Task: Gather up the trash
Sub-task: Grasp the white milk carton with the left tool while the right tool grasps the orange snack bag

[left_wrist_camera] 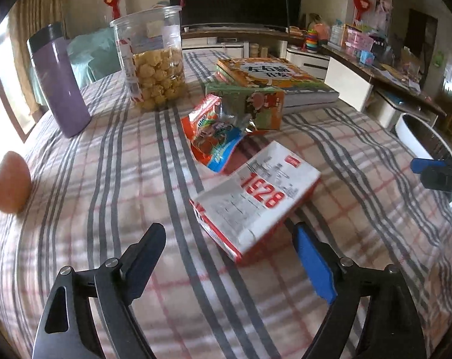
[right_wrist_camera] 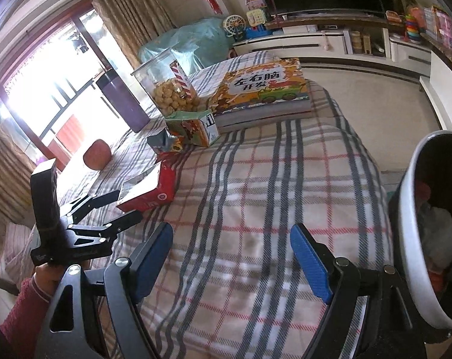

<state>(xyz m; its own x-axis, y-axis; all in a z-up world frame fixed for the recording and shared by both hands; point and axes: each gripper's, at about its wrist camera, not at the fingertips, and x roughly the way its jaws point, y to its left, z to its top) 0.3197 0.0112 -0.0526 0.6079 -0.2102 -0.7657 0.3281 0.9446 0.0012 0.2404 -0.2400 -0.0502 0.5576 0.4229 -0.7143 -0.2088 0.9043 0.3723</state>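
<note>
Trash on the checked-cloth counter (left_wrist_camera: 112, 197): in the left wrist view, a white-and-red carton (left_wrist_camera: 256, 197) marked 1528 lies flat, its near corner just ahead of the left gripper (left_wrist_camera: 230, 239). Gripper jaws stand wide apart, nothing between the pads, carton not touched. Crumpled orange snack wrapper (left_wrist_camera: 214, 137) sits just beyond the carton, near a small green-orange box (left_wrist_camera: 256, 104). Behind that, a stack of books (left_wrist_camera: 280, 80). Clear jar (left_wrist_camera: 154, 65) of yellow snacks and a purple flask (left_wrist_camera: 58, 80) stand upright at left. Reddish round object (left_wrist_camera: 9, 187) at far left edge, blurred. Tip of the right gripper (left_wrist_camera: 435, 173) shows at right edge.

Right wrist view: right gripper (right_wrist_camera: 232, 248) open, blue pads spread, only bare cloth (right_wrist_camera: 241, 197) between them. White bin (right_wrist_camera: 411, 239) with dark inside stands at right beside the counter, some stuff already in it. Left gripper (right_wrist_camera: 130, 206) at left, held by a hand (right_wrist_camera: 46, 278) in a red sleeve, jaws on either side of the carton (right_wrist_camera: 154, 191) end, contact cannot be told. Wrapper (right_wrist_camera: 166, 143), small box (right_wrist_camera: 196, 128), books (right_wrist_camera: 262, 89), jar (right_wrist_camera: 169, 83) further back.
</note>
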